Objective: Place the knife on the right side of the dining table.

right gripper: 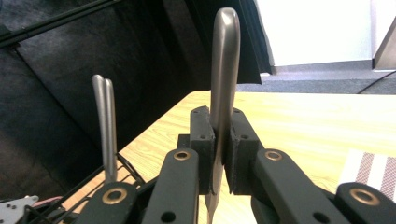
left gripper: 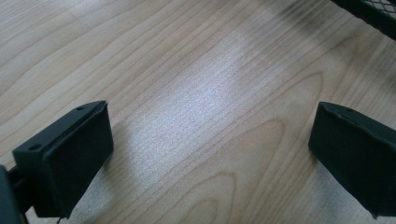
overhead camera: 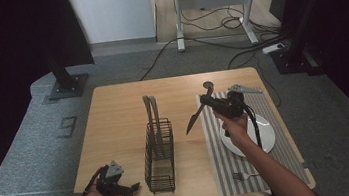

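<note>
My right gripper (overhead camera: 207,101) hangs above the table's middle right, shut on a metal knife (overhead camera: 193,120) whose blade slants down and left toward the black wire basket (overhead camera: 159,156). In the right gripper view the knife's handle (right gripper: 224,70) stands upright, clamped between the jaws of the right gripper (right gripper: 223,149). Two metal utensil handles (overhead camera: 151,112) stick up out of the basket, and these handles (right gripper: 106,126) appear at the left of that view. My left gripper (overhead camera: 133,187) rests near the front left edge, open over bare wood. Its jaws stand wide apart in the left gripper (left gripper: 210,154) view.
A striped placemat (overhead camera: 217,158) lies on the right with a white plate (overhead camera: 263,140) and a fork (overhead camera: 245,175) near the front edge. A corner of the basket (left gripper: 373,14) lies just beyond the left gripper. Desk legs and cables stand on the floor behind the table.
</note>
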The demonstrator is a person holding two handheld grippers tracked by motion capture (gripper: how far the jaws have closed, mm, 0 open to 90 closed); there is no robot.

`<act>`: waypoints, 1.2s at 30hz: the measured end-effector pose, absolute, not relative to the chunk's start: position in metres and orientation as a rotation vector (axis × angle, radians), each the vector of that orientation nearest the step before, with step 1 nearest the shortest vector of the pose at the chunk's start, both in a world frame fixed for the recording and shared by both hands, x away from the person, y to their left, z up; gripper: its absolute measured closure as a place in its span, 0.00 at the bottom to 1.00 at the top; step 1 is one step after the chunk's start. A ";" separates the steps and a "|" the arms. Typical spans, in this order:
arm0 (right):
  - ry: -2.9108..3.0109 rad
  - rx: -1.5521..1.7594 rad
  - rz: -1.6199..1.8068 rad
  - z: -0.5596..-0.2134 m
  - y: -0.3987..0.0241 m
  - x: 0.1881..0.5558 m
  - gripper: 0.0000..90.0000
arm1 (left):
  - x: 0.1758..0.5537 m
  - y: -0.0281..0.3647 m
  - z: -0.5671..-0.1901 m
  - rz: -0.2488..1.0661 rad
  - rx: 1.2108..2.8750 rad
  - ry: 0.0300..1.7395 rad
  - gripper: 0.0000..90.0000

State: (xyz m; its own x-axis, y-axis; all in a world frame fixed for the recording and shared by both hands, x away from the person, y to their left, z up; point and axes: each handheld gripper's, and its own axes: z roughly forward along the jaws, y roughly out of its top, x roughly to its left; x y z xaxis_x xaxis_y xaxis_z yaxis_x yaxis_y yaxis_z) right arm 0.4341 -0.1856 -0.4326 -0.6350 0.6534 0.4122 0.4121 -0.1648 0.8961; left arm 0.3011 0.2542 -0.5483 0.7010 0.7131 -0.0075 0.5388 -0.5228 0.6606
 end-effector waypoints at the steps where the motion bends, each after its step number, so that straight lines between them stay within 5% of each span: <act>1: 1.892 1.239 1.892 -0.434 -0.186 0.435 0.92 | 0.301 0.254 -0.548 0.349 2.259 0.950 0.00; 36: 1.745 1.320 1.809 -0.428 -0.221 0.469 0.92 | 0.301 0.254 -0.548 0.349 2.259 0.949 0.00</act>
State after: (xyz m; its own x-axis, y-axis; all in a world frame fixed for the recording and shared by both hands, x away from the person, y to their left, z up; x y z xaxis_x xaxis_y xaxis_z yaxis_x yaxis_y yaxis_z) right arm 0.4691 -0.2211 -0.4280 -0.5320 0.7483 0.3962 0.3691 -0.2162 0.9039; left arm 0.3011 0.2544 -0.5483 0.7022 0.7119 -0.0074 0.5378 -0.5236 0.6607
